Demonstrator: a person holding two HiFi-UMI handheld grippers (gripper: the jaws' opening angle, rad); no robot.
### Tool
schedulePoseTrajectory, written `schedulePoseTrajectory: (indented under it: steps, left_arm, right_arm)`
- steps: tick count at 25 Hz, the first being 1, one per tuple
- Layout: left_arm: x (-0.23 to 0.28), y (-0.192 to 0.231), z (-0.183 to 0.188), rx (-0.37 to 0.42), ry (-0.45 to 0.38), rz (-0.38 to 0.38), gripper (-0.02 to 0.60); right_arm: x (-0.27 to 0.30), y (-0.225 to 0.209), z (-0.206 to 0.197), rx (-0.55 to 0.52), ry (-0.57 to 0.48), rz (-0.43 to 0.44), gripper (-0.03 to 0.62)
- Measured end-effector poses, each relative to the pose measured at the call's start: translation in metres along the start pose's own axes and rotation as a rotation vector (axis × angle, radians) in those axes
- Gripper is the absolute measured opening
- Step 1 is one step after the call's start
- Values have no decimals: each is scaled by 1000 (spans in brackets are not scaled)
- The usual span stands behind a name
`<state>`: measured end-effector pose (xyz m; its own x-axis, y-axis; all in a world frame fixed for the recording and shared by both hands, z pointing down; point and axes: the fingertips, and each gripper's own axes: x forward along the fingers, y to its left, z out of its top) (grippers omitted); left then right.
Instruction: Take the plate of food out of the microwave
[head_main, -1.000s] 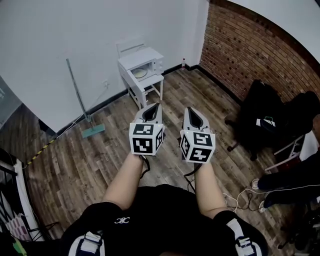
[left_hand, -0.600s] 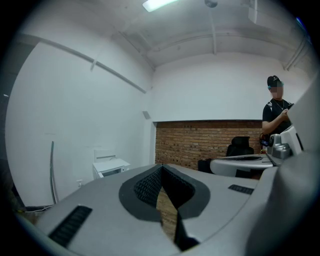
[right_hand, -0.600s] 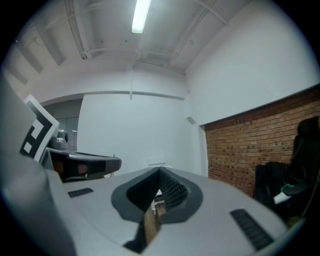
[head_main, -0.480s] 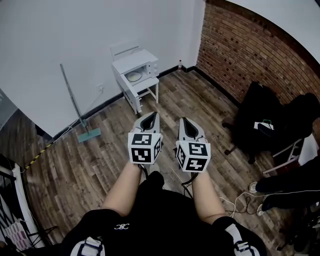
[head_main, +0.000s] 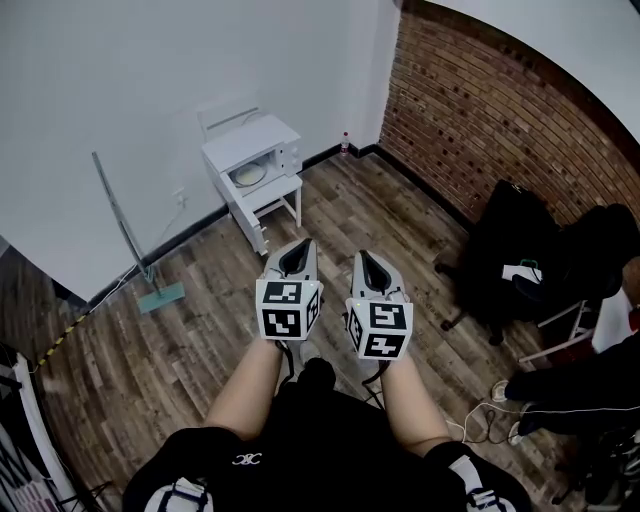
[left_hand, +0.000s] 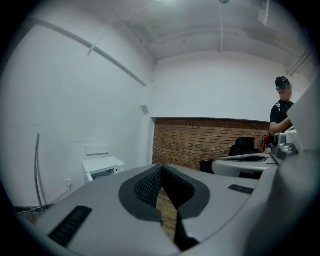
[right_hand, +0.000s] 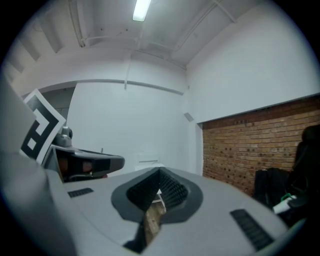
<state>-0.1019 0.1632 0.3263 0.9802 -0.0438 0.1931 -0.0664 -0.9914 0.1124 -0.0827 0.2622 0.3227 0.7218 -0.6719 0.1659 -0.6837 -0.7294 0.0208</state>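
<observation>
Head view: plate (head_main: 247, 174) inside white microwave (head_main: 250, 140) atop small table (head_main: 281, 188).

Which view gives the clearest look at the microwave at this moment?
The head view: the microwave shows whole from above, on its white stand by the wall. The left gripper view shows it small and low at left; the right gripper view only a pale sliver above the jaws.

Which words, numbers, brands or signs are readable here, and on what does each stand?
No text is readable.
Cubes on left gripper and right gripper: black-and-white square patterns, no letters.
Microwave: front panel too small to read.
White emblem on the person's black clothing: too small to read.
</observation>
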Motion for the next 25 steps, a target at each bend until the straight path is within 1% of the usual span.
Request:
schedulePoseTrajectory:
  steps: [4,7,12,14,19,23,25]
  left_arm:
    - [52,23,17,-16,9,-17,-5]
    - [87,42,33,-6,5,-22,-5]
    - [148,82,57,-33,-3,-20,-5]
    - [170,99,62,-37,-4,-19,-5]
    - [213,138,67,-55,1,-9,-5]
    - [231,162,60,-84,23,9,-5]
    - [237,172,58,-85,30,23,-5]
  right_arm:
    - [54,-18,16,-12,7,-22,8]
    - [95,-28,32,0,2,-30,8]
    - [170,-40,55,-47,-2,-37,8]
    - [198,-46,62,-45,-6,-46,8]
    - [260,-48,62,-15,23,-35,8]
    - [290,-42,55,-24,45,-14,8]
    - [305,-39,53,-23,55,0,8]
